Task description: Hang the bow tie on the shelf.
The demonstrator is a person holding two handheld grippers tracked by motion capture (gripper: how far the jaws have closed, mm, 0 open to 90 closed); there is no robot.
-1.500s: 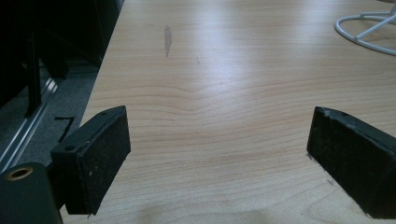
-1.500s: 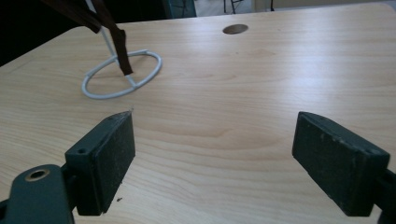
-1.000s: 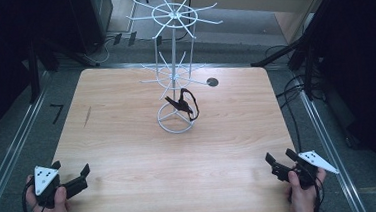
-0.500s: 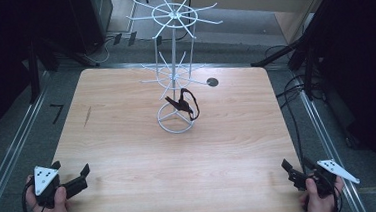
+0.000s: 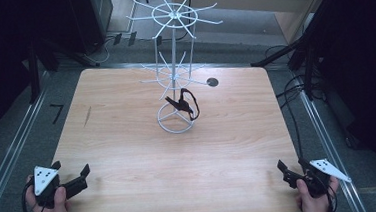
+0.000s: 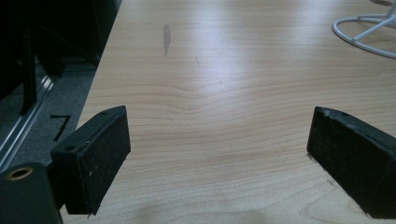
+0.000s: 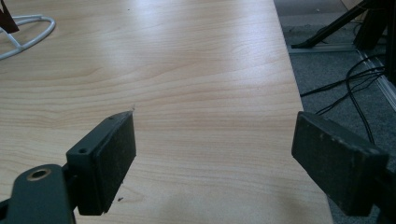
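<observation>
both tongs (image 5: 78, 176) (image 5: 288, 171) gape empty at the table's (image 5: 128, 140) near corners, wire rack (image 5: 174, 87) with black strap (image 5: 188, 102) well apart.

The white rack (image 5: 174, 67) loses its top tier's far arms to the high view's upper edge; its base ring (image 6: 369, 35) is cropped in both gripper views. The black item (image 5: 185, 102) hanging on it is too small to identify.

Wooden table (image 5: 128, 140), cables (image 5: 296, 98) on floor, "7" mark (image 5: 56, 112).
</observation>
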